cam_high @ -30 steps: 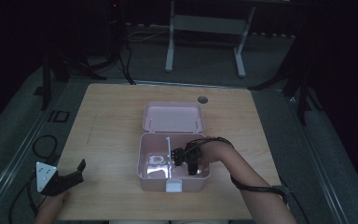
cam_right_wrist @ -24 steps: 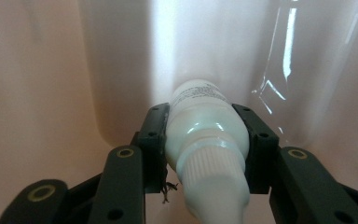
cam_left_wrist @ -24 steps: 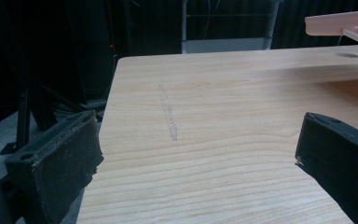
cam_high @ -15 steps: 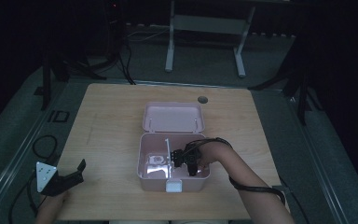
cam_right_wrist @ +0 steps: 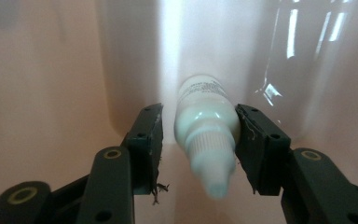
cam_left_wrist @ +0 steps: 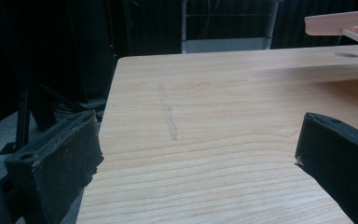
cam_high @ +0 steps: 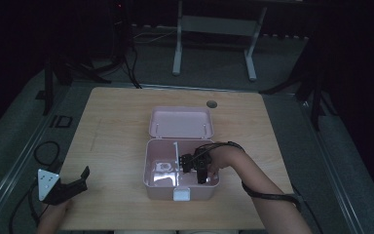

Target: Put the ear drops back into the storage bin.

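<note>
Deep inside the open pink plastic box (cam_high: 181, 187), the right gripper (cam_right_wrist: 198, 140) has its jaws apart around a small white plastic dropper bottle (cam_right_wrist: 207, 126), nozzle pointing back at it. The far jaw touches; a gap remains on the near side, so closing could twist the bottle loose. The bottle's label is unreadable. The left gripper (cam_left_wrist: 200, 154) waits spread over bare table.

The left gripper (cam_left_wrist: 198, 161) hovers over the pale wooden table (cam_left_wrist: 223, 121) with its two black jaws spread wide and nothing between them; a faint grey scuff mark (cam_left_wrist: 168, 114) runs along the bare wood ahead; near the far right corner sits a round hole (cam_left_wrist: 346, 55); above it juts the edge of a pink box lid (cam_left_wrist: 340, 23); beyond the far edge all is dark.
</note>
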### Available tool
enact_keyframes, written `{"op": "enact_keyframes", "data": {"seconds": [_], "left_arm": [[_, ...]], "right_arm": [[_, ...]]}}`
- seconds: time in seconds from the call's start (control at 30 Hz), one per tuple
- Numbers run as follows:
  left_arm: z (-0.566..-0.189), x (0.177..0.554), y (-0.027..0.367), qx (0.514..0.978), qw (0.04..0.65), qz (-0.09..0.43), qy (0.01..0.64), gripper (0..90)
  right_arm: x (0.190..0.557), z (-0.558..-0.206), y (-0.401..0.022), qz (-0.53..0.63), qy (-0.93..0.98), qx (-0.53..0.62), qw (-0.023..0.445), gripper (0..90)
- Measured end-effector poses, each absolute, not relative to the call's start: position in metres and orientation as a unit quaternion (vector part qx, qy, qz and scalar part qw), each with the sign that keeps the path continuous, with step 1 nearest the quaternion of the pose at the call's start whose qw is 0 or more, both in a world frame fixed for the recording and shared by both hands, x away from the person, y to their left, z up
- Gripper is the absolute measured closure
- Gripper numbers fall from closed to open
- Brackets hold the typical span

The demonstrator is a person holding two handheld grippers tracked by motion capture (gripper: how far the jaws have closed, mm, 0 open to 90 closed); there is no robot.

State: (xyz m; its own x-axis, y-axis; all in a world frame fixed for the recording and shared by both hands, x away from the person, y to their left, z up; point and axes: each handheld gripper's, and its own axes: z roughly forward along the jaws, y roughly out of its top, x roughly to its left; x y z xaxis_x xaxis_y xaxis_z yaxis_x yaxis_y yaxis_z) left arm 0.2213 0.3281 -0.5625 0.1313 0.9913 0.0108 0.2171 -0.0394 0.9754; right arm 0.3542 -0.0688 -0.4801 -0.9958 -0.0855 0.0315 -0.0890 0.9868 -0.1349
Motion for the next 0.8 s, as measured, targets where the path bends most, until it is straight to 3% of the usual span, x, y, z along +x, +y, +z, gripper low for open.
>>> {"op": "enact_keyframes", "data": {"seconds": [0.8], "left_arm": [[-0.562, 0.222, 0.328, 0.589, 0.466, 0.415, 0.514, 0.4]], "right_arm": [[0.349, -0.409, -0.089, 0.005, -1.0, 0.008, -0.022, 29.7]]}}
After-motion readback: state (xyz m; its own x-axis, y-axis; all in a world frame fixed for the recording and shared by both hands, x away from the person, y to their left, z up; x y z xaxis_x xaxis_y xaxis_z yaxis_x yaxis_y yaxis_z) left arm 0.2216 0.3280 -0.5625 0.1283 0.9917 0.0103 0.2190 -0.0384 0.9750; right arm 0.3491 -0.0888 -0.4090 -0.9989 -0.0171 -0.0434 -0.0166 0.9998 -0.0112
